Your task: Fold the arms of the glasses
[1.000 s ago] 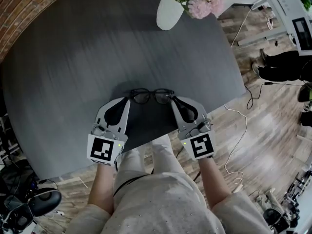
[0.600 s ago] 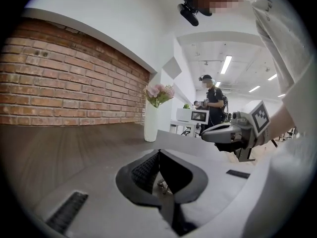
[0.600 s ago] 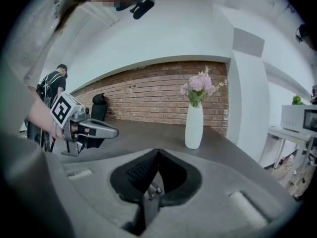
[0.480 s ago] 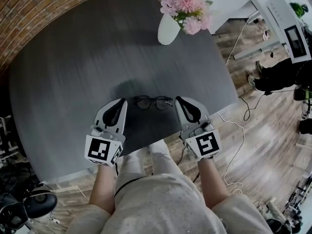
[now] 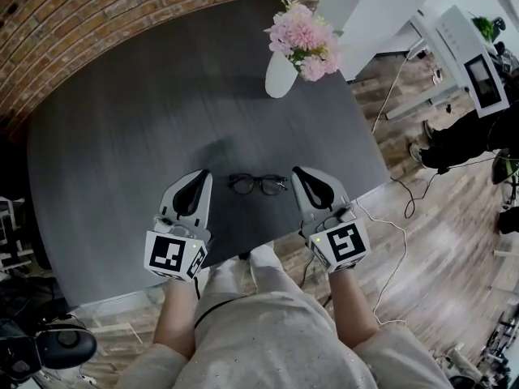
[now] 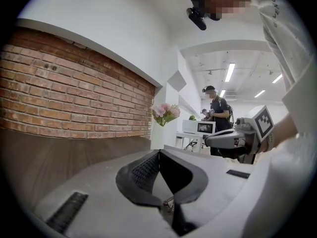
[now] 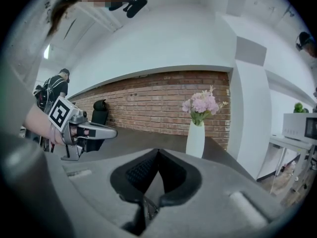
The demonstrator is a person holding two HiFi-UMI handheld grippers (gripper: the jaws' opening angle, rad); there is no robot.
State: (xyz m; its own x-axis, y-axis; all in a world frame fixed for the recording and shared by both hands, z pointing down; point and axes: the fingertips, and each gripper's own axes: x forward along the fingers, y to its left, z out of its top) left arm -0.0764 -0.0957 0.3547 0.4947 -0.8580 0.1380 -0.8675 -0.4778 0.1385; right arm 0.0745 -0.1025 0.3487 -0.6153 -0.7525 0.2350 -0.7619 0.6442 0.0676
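Dark grey table (image 5: 122, 152) backed by a curved brick wall (image 5: 97, 23), with a white vase (image 5: 280, 75) of pink flowers (image 5: 302, 35) at its far edge. The glasses (image 5: 258, 185) lie lenses-forward on the near part of the table, directly between the two grippers and touching neither. Left gripper (image 5: 199, 175) and right gripper (image 5: 298, 173) flank the frame, one off each end. In each gripper view the ribbed pads meet at their tips with nothing caught between them, so both tongs are pressed together and empty.

Change since one second ago: both grippers then sat low, with their tips right at the ends of the frame. They now stand higher and clear of it, and the gripper views look out level over the table rather than down onto it. The glasses rest where they did, though the head view has tilted and shows more of the wall.

Interpretation: no arm is seen projecting back from the frame, which suggests both arms are already folded in. The frame is too small in the head view to confirm this. The joint withdrawal reads as the close of the folding step.
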